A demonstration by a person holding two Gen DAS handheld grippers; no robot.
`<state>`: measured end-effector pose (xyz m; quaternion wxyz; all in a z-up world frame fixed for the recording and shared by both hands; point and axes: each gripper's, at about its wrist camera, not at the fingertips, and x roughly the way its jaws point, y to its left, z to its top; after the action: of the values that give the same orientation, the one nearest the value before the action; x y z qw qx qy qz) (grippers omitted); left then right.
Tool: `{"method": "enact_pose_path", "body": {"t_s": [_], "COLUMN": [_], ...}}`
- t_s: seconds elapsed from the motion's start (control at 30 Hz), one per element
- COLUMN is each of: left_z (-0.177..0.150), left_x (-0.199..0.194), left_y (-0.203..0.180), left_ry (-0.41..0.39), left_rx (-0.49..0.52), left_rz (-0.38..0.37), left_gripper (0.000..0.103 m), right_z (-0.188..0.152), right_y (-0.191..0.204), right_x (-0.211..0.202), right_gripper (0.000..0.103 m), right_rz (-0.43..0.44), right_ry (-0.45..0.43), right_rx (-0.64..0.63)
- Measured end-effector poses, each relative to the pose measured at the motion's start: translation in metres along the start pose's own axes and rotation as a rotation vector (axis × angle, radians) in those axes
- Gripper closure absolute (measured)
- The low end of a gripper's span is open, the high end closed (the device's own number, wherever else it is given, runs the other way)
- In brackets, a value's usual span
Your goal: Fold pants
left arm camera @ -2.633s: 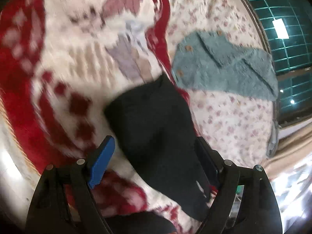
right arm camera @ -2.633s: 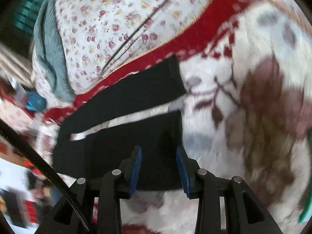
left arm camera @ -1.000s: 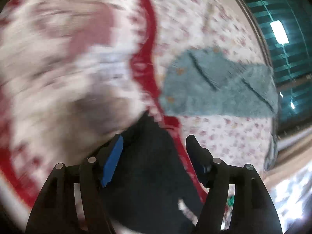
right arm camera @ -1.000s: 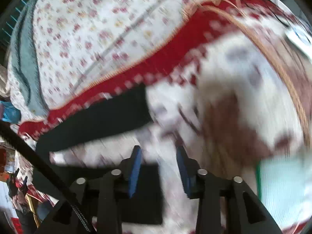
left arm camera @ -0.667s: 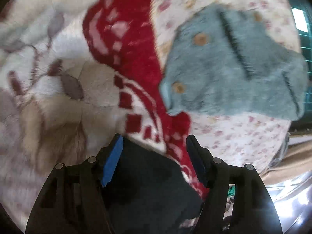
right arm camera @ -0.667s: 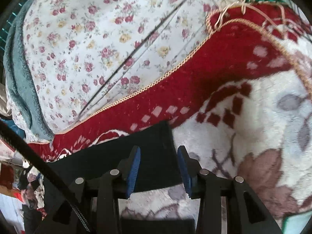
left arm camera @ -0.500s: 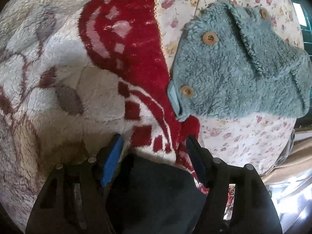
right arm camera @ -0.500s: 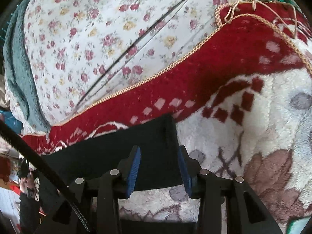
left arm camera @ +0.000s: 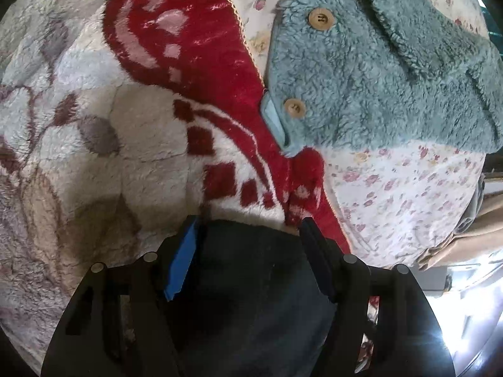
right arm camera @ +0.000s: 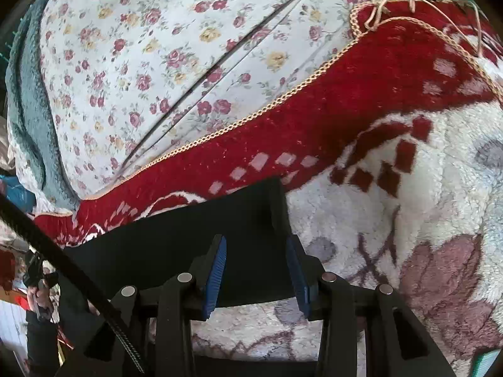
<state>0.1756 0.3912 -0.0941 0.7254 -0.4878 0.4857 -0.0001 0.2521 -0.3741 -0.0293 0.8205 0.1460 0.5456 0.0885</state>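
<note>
Black pants lie flat on a plush red and cream blanket. In the left wrist view one end of the pants reaches up between the fingers of my left gripper, which is open, straddles the cloth and hangs low over it. In the right wrist view a pants leg runs from the lower left to its hemmed cuff. My right gripper is open, with the cuff end between its blue pads; the pads do not press on the cloth.
A teal fleece jacket with wooden buttons lies on a floral sheet just past the blanket's red border. The same jacket shows at the left edge of the right wrist view. A black cable crosses the lower left there.
Both grippers have come down close over the pants' ends and then stopped. The left view swung toward the fleece jacket. Neither gripper's jaws changed their gap.
</note>
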Motion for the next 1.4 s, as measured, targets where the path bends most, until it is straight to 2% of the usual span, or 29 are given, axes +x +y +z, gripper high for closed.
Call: {"method": "enact_pose_path", "body": {"t_s": [0.07, 0.13, 0.17, 0.23, 0.33, 0.5, 0.57, 0.63, 0.73, 0.97, 1.13, 1.27, 1.4], "left_z": [-0.001, -0.001, -0.001, -0.001, -0.003, -0.011, -0.014, -0.016, -0.021, -0.040, -0.074, -0.105, -0.134], "left_x": [0.002, 0.007, 0.008, 0.008, 0.006, 0.005, 0.004, 0.000, -0.011, -0.053, -0.091, -0.123, -0.150], "left_y": [-0.002, -0.005, -0.006, -0.003, 0.003, -0.008, -0.014, -0.019, -0.029, -0.052, -0.064, -0.053, -0.025], "left_ry": [-0.003, -0.010, -0.016, -0.033, -0.051, -0.086, -0.098, -0.112, -0.156, -0.233, -0.264, -0.286, -0.307], "left_rx": [0.022, 0.040, 0.046, 0.047, 0.051, 0.135, 0.168, 0.187, 0.227, 0.264, 0.280, 0.269, 0.232], "left_rz": [0.021, 0.087, 0.105, 0.135, 0.148, 0.212, 0.239, 0.250, 0.262, 0.184, 0.105, 0.051, -0.004], "left_gripper": [0.041, 0.061, 0.065, 0.081, 0.092, 0.096, 0.097, 0.098, 0.099, 0.099, 0.099, 0.099, 0.099], "right_z": [0.001, 0.005, 0.008, 0.016, 0.029, 0.049, 0.056, 0.060, 0.060, 0.046, 0.021, -0.012, -0.051], "right_y": [-0.003, -0.006, -0.007, -0.011, -0.022, -0.034, -0.028, -0.019, -0.012, -0.016, -0.006, 0.002, 0.003], "right_x": [0.001, 0.003, 0.005, 0.010, 0.024, 0.052, 0.063, 0.069, 0.063, 0.022, -0.022, -0.058, -0.087], "right_gripper": [0.065, 0.065, 0.065, 0.065, 0.065, 0.065, 0.065, 0.067, 0.095, 0.097, 0.097, 0.097, 0.097], "right_rz": [-0.004, -0.002, 0.016, 0.061, 0.101, 0.164, 0.125, 0.125, 0.101, 0.155, 0.183, 0.200, 0.223], "right_ry": [0.003, 0.002, -0.003, -0.001, 0.017, 0.067, 0.098, 0.129, 0.101, 0.007, -0.046, -0.063, -0.086], "right_rx": [-0.003, -0.002, -0.005, 0.001, 0.046, 0.166, 0.144, 0.092, 0.029, 0.001, -0.073, -0.149, -0.197]}}
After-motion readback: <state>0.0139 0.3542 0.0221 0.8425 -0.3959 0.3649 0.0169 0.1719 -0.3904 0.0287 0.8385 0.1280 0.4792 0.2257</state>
